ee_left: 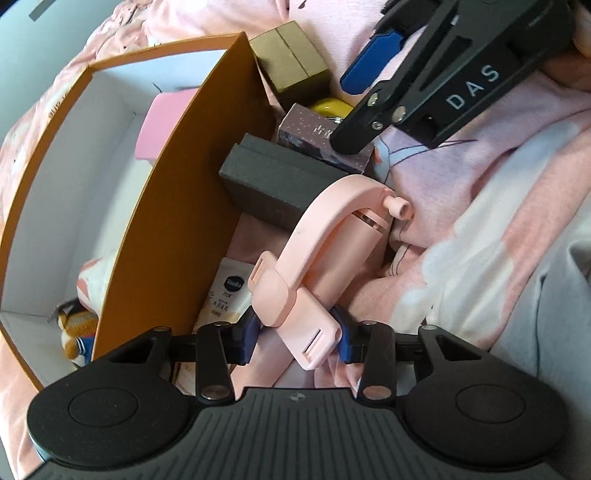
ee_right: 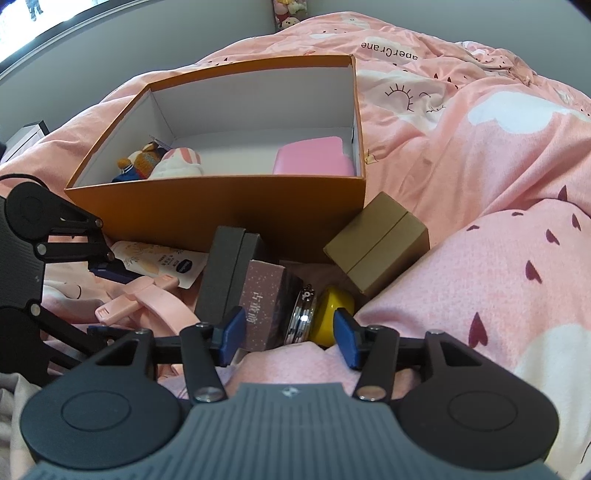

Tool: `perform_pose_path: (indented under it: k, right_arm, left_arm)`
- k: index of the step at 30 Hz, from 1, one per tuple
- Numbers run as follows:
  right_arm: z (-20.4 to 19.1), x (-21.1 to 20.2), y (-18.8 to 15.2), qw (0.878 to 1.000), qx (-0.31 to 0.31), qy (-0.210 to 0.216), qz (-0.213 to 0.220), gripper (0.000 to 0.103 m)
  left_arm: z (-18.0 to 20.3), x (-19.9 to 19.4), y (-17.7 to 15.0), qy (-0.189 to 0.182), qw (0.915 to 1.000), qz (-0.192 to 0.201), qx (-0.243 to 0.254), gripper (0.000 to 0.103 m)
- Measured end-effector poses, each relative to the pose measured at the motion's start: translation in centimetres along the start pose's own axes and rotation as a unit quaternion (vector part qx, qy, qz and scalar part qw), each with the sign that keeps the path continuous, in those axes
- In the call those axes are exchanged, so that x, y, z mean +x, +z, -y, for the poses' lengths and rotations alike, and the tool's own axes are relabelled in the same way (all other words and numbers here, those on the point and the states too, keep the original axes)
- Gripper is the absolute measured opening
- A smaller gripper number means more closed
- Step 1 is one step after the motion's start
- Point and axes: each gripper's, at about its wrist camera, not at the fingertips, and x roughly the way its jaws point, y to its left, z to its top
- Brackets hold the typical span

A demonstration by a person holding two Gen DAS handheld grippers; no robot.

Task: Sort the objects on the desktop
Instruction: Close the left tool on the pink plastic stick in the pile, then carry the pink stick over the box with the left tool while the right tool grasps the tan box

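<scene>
Presently, left gripper (ee_left: 295,328) is clenching the pink holder (ee_left: 325,254) just right of the orange box (ee_left: 207,184); its curved arm risks snagging. Right gripper (ee_right: 289,334) is hanging released over the jar (ee_right: 325,314).

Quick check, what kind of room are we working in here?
Most likely a bedroom: the items and the orange box sit on a rumpled pink quilt, with soft toys against the wall behind.
</scene>
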Motion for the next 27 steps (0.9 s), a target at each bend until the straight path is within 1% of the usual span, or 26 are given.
perform_pose_path:
  k: [2,7,9,11,13,15,16,17,18,21,24,27]
  right_arm:
    - [0.0,0.0,0.0,1.000,0.000,0.000,0.000,0.055]
    - [0.0,0.2,0.0,1.000,-0.001,0.002,-0.002,0.057]
    - [-0.1,0.2,0.0,1.000,-0.002,0.002,-0.003,0.057]
    - [-0.1,0.2,0.0,1.000,-0.002,0.002,-0.003,0.057]
    - [-0.1,0.1,0.0,1.000,-0.002,0.002,-0.002,0.057]
    - [-0.2,0.2,0.0,1.000,-0.002,0.001,-0.003,0.058]
    - [-0.2,0.2,0.0,1.000,-0.004,-0.001,-0.004,0.058]
    - [-0.3,0.3,0.0,1.000,-0.006,-0.003,-0.004,0.058]
    - [-0.4,0.3,0.0,1.000,-0.007,-0.004,-0.004,0.058]
    - [-0.4,0.3,-0.1,1.000,-0.007,-0.007,-0.004,0.058]
    - [-0.4,0.4,-0.1,1.000,-0.008,-0.008,-0.004,0.058]
    - [-0.3,0.4,-0.1,1.000,-0.007,-0.008,-0.005,0.058]
  left_arm:
    - [0.4,-0.3,0.0,0.014,0.9997,0.004,0.017,0.047]
    - [1.3,-0.8,-0.3,0.047,0.9978,0.012,0.046,0.051]
    - [1.8,-1.1,-0.4,0.064,0.9959,0.018,0.062,0.053]
    - [2.2,-1.0,-1.4,0.082,0.9932,0.024,0.079,0.054]
    - [2.9,-1.0,-1.2,0.091,0.9911,0.029,0.093,0.055]
    - [3.0,-1.2,-0.8,0.089,0.9905,0.032,0.100,0.059]
    - [3.5,-0.8,-0.8,0.088,0.9902,0.032,0.104,0.060]
    - [4.6,-0.4,-0.5,0.087,0.9898,0.033,0.108,0.060]
    - [4.7,0.1,-0.4,0.083,0.9896,0.036,0.112,0.060]
    - [3.8,1.7,0.6,0.074,0.9894,0.041,0.118,0.056]
    - [3.3,2.4,1.2,0.069,0.9904,0.041,0.112,0.055]
    - [3.0,2.4,1.0,0.066,0.9928,0.045,0.089,0.052]
